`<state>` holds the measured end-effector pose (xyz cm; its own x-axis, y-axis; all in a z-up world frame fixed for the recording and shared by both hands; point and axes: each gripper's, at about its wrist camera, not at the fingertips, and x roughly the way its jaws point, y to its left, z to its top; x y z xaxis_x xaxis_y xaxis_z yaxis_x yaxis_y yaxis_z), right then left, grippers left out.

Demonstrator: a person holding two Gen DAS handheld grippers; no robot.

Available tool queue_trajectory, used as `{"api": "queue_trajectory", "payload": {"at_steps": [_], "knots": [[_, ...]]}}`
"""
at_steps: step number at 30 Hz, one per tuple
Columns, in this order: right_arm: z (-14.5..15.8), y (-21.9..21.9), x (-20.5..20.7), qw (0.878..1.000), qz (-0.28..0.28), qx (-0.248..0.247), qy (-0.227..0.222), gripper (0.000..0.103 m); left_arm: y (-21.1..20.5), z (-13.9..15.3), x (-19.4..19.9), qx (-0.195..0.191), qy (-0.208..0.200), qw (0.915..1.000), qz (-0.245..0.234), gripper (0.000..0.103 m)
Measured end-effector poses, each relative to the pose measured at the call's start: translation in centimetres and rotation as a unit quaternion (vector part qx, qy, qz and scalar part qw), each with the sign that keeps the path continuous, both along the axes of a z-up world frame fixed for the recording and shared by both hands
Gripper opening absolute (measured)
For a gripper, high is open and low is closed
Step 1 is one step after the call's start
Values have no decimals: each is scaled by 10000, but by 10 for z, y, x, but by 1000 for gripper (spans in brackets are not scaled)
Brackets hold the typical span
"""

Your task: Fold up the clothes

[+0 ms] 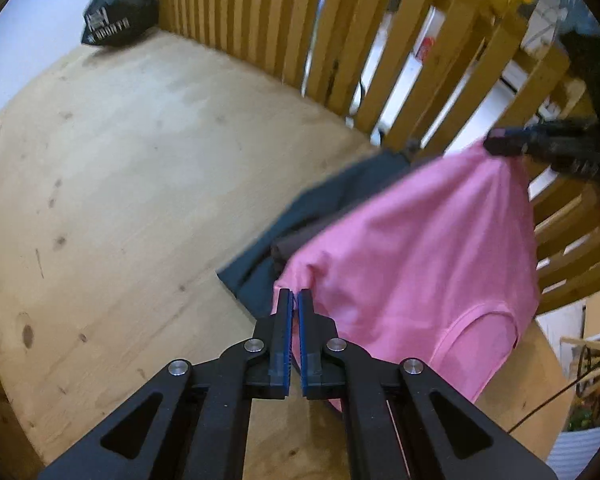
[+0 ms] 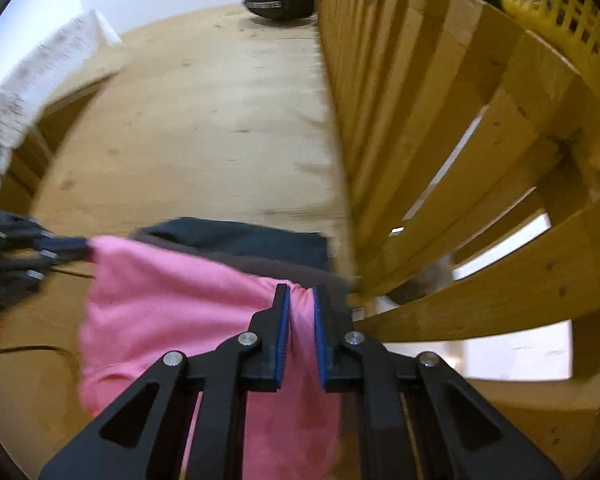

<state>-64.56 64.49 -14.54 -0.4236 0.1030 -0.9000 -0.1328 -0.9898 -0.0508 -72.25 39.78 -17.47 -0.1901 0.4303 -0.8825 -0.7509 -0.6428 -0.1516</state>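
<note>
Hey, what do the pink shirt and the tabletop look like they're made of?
Pink shirt: soft matte knit, probably cotton jersey; it drapes and puckers where pinched. Tabletop: pale bare wood, likely plywood; grain and dark knots show, no gloss.

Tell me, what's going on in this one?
A person is working with a hand-held gripper in each hand. The left hand-held gripper and the right hand-held gripper are each clamped on an edge of a pink shirt, holding it stretched between them above the wooden table. Darker clothes lie underneath. No fold is made yet.
</note>
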Motion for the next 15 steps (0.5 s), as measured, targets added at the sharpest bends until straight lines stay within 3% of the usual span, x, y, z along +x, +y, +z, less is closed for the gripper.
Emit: {"api": "queue_trajectory", "payload": {"at_steps": [3, 5, 7, 9, 12, 15], "knots": [[-24, 6, -19, 9990, -249, 195, -319, 17, 7, -12, -15, -358, 14, 9991, 237, 6], [-30, 7, -28, 9971, -435, 230, -587, 18, 10, -23, -25, -796, 32, 9953, 543, 7], [-16, 6, -27, 9980, -487, 141, -388, 21, 6, -20, -26, -623, 36, 9955, 713, 6], [7, 7, -20, 9979, -530, 380, -64, 34, 6, -12, -21, -530, 210, 9961, 670, 11], [32, 13, -17, 9983, -508, 114, 254, 35, 14, 2, -11, -354, 441, 9972, 494, 7], [30, 5, -20, 9992, -342, 186, 97, 35, 30, 3, -5, -33, 210, 9996, 204, 8]]}}
